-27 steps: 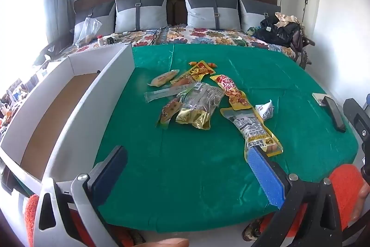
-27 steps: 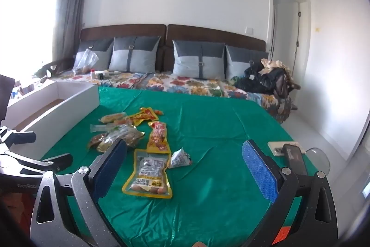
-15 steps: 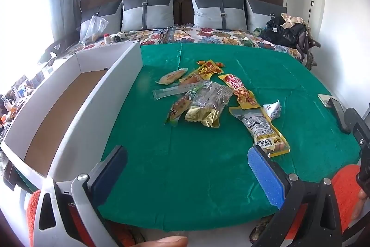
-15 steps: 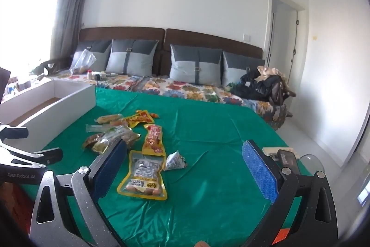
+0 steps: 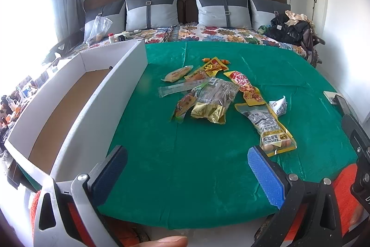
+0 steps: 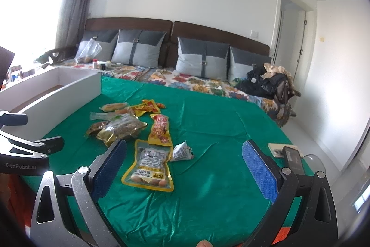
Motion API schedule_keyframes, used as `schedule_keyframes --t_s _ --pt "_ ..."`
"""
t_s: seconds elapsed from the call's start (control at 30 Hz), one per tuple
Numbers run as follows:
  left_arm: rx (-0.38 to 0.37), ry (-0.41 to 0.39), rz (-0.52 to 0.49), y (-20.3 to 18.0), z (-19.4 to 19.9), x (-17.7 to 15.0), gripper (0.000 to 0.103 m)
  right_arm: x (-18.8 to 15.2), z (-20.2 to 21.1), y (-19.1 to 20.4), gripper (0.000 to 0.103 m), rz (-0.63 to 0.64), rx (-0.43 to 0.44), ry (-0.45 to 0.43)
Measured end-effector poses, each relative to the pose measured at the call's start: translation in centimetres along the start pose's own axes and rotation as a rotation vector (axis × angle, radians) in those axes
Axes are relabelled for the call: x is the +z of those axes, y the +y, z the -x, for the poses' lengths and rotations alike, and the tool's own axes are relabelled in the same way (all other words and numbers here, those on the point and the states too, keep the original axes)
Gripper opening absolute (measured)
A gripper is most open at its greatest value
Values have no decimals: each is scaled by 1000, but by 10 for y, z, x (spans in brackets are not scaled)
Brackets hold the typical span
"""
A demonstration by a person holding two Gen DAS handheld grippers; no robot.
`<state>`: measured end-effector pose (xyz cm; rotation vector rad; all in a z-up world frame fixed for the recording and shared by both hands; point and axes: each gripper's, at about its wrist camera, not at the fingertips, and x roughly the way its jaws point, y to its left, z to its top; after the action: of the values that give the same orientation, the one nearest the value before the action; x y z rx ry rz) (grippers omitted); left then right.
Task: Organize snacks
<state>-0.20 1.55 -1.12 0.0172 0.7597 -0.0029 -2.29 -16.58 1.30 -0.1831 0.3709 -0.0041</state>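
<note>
Several snack packets lie in a loose pile on the green cloth (image 5: 185, 154). Among them are a yellow peanut bag (image 5: 271, 126) (image 6: 150, 166), a gold-and-clear packet (image 5: 214, 103) (image 6: 122, 129), a red-and-yellow pouch (image 5: 247, 88) (image 6: 160, 130) and a small white sachet (image 5: 278, 105) (image 6: 181, 152). A long white cardboard box (image 5: 76, 94) (image 6: 57, 89) stands open at the left. My left gripper (image 5: 187, 161) hangs open over the cloth's near edge, short of the pile. My right gripper (image 6: 185, 154) is open too, above the cloth near the peanut bag, holding nothing.
A phone and a dark remote (image 6: 292, 157) lie at the cloth's right edge. Grey pillows (image 5: 152, 10), a headboard and a heap of dark clothes (image 5: 291, 29) sit at the far end of the bed. A plastic bag and small bottles (image 5: 101, 29) stand behind the box.
Both views have tilted and shifted slightly; the left gripper has drifted a little nearer the pile. Both grippers stay open and the packets have not moved.
</note>
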Motion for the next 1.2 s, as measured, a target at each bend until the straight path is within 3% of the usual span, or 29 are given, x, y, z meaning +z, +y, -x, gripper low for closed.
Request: schedule_keyframes --t_s 1.2 --pt "14 74 -7 -4 -21 -5 103 -15 -16 0 101 -1 11 45"
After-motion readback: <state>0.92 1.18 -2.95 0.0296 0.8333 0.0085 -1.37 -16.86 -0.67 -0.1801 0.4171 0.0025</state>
